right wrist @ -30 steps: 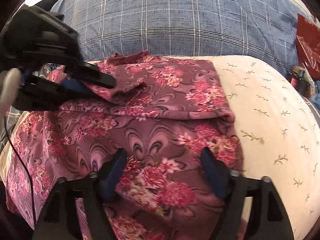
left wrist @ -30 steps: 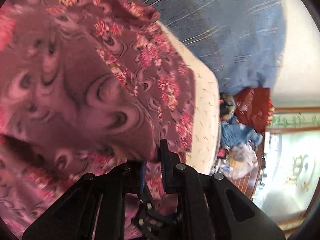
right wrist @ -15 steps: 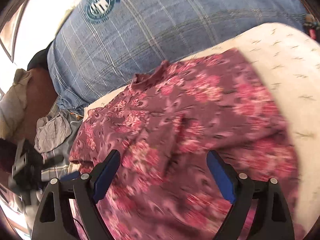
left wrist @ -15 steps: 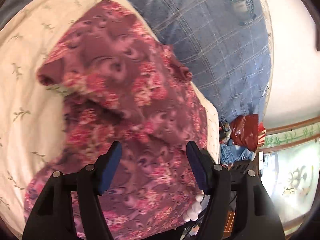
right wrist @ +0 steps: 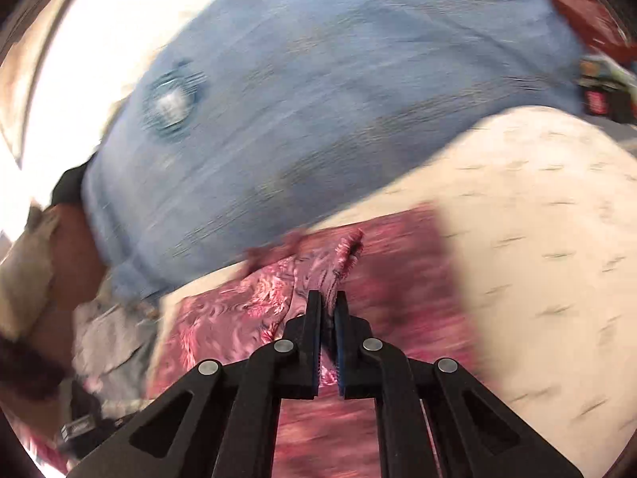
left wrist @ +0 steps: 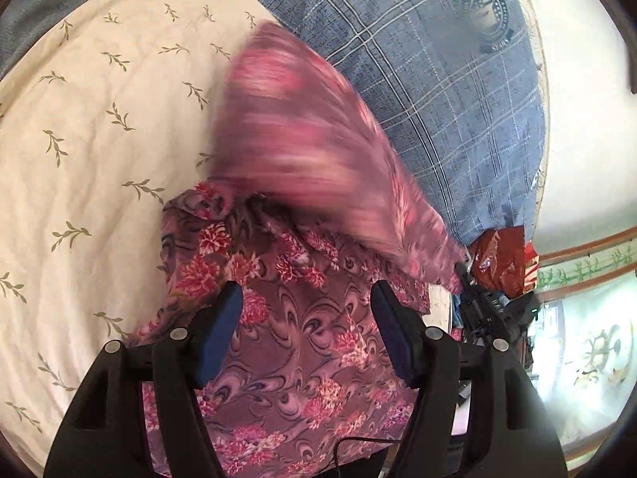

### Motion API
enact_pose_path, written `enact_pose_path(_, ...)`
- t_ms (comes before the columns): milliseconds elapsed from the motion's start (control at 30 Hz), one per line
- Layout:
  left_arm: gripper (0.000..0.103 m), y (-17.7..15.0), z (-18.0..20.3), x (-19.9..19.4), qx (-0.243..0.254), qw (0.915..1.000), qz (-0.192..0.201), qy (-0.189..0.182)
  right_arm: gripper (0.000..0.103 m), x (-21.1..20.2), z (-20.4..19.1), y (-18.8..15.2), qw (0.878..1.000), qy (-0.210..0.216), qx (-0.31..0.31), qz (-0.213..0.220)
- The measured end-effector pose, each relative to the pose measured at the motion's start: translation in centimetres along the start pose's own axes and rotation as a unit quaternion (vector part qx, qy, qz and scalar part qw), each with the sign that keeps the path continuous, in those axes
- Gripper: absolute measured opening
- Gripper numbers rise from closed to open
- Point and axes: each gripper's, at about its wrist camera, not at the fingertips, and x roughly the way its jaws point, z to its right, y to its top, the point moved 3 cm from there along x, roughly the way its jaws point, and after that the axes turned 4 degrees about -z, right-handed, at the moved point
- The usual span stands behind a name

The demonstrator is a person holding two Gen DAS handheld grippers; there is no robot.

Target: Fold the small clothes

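Cream bedding with a small leaf print (left wrist: 91, 127) covers most of the surface, with a blue checked blanket (left wrist: 438, 91) bunched along its far side. On the cream sheet lies the maroon floral garment (left wrist: 302, 342), its long axis running from the near edge away toward the blanket in the left wrist view. Its far portion is raised off the sheet as a blurred flap, tilted toward the blanket. A red bag (left wrist: 501, 259) sits past the bed's right edge. The left gripper (left wrist: 306, 310) hovers over the flat part of the garment, jaws spread wide and holding nothing; half a second ago it was already open like this, while a second ago it was pinching the cloth. The right gripper (right wrist: 327, 306) has gone from spread wide to clamped on a fold of the garment (right wrist: 318, 271).
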Motion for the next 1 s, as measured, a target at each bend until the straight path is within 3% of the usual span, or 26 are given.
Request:
enact_pose_path(100,0.066,1.1,0.1,0.7,-0.013,0.9999,0.001,-0.004,0.005,0.7,3.2,0.1,0.999,-0.015,0.032,-0.017)
enact_pose_path(267,0.064,4.1,0.4,1.4,-0.055,0.9983,0.02,-0.005,0.005,1.6,4.0,-0.2,0.999,-0.02,0.03,-0.025)
enact_pose_path(300,0.053,4.8,0.7,1.3,-0.056,0.998,0.029,-0.002,0.005,1.5,4.0,0.3,0.999,-0.018,0.025,-0.023)
enact_pose_path(333,0.031,5.5,0.9,1.1,-0.058,0.9977,0.036,0.001,0.005,1.3,3.8,0.7,0.999,-0.015,0.022,-0.018)
enact_pose_path(400,0.013,6.8,1.2,0.7,-0.057,0.9974,0.044,0.005,0.005,-0.4,2.8,2.4,1.0,0.008,0.015,0.021)
enact_pose_path(500,0.012,7.8,1.0,0.0,-0.051,0.9956,0.066,0.041,0.005,-2.0,2.6,3.9,0.998,0.024,0.021,0.054)
enact_pose_path(567,0.012,7.6,0.4,0.0,-0.048,0.9953,0.066,0.052,0.005,-1.1,2.8,3.5,0.999,0.011,0.015,0.033)
enact_pose_path(633,0.012,7.1,-0.5,0.3,-0.04,0.9938,0.063,0.082,0.005,1.0,3.4,2.0,1.0,-0.013,0.001,-0.014)
enact_pose_path(733,0.012,6.3,-2.0,1.6,-0.04,0.9922,0.033,0.114,0.005,3.2,4.7,-0.3,0.997,-0.047,-0.002,-0.061)
enact_pose_path(833,0.014,5.7,-2.5,1.2,-0.037,0.9933,0.026,0.107,0.005,2.8,5.2,-0.6,0.998,-0.039,0.019,-0.054)
enact_pose_path(933,0.019,5.6,-2.2,0.9,-0.012,0.9891,0.036,0.143,0.006,1.4,4.0,-0.6,0.999,-0.035,-0.007,-0.03)
enact_pose_path(1000,0.021,5.7,-2.7,1.9,-0.012,0.9861,0.013,0.165,0.011,2.7,4.1,-1.4,0.996,-0.06,-0.022,-0.063)
